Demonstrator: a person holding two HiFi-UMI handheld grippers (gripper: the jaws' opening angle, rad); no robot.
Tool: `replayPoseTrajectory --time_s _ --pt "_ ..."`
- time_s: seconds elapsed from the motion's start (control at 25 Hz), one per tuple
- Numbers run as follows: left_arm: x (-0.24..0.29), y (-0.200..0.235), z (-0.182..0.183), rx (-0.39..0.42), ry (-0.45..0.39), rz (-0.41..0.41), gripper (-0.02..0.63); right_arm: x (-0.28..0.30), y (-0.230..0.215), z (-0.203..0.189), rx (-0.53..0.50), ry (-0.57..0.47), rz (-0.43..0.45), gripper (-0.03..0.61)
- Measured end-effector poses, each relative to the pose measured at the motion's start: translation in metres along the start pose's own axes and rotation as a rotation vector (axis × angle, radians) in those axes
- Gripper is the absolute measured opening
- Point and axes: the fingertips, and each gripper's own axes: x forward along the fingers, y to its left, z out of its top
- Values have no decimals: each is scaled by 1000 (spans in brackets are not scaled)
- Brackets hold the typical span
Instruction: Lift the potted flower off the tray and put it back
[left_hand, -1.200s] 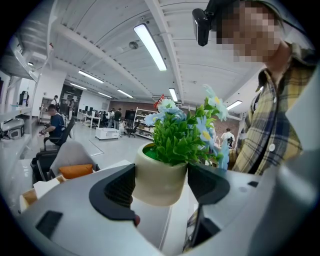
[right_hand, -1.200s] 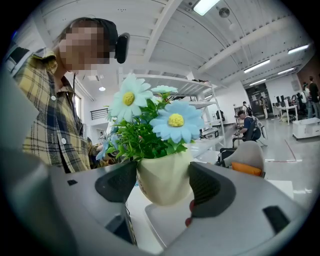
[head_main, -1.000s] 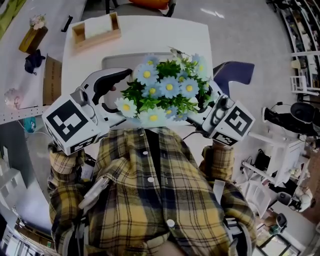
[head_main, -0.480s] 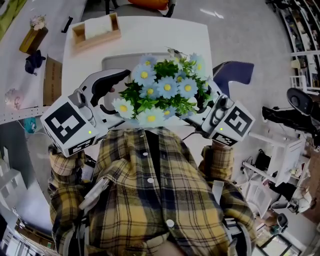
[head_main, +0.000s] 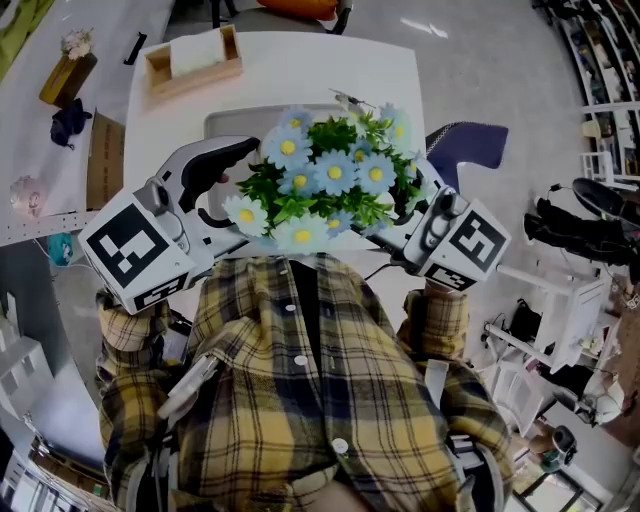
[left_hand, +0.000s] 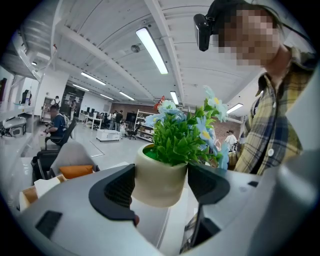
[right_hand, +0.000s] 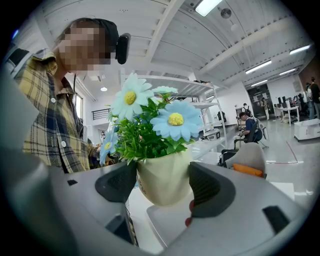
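Box: light wood, open-topped and rectangular; on the white table beyond the tray's far-left corner.
Table: smooth white top with rounded corners; carries the tray.
Left gripper: glossy white shell with a black-and-white marker cube; at the tray's left side. Its left gripper view shows two curved black pads with a fine ribbed face, clamped on opposite sides of the pot.
Tray: pale grey, flat, with rounded corners and a low rim; mostly covered from above by the blooms.
Flower: plastic-looking daisies, pale blue petals around yellow centres, set in dense, pointed green leaves; over the tray's middle.
Pot: small, matt cream, round with a curved-in base; held above the tray between both grippers, its bottom showing clear of the tray's surface.
Right gripper: same white shell and marker cube, at the tray's right side, its tips hidden under the leaves from above. The right gripper view shows its ribbed black pads pressed onto the pot's sides.
Shirt: soft yellow-and-navy plaid with white buttons, on the near side of the tray.
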Motion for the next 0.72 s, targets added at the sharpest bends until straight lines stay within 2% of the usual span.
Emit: replayPoseTrajectory --time_s 0.44,0.72 --pt "-1 0 0 -7 -4 6 319 0 1 -2 16 -2 3 328" --pt "1 1 0 5 -12 18 319 0 -2 0 -12 -8 8 328"
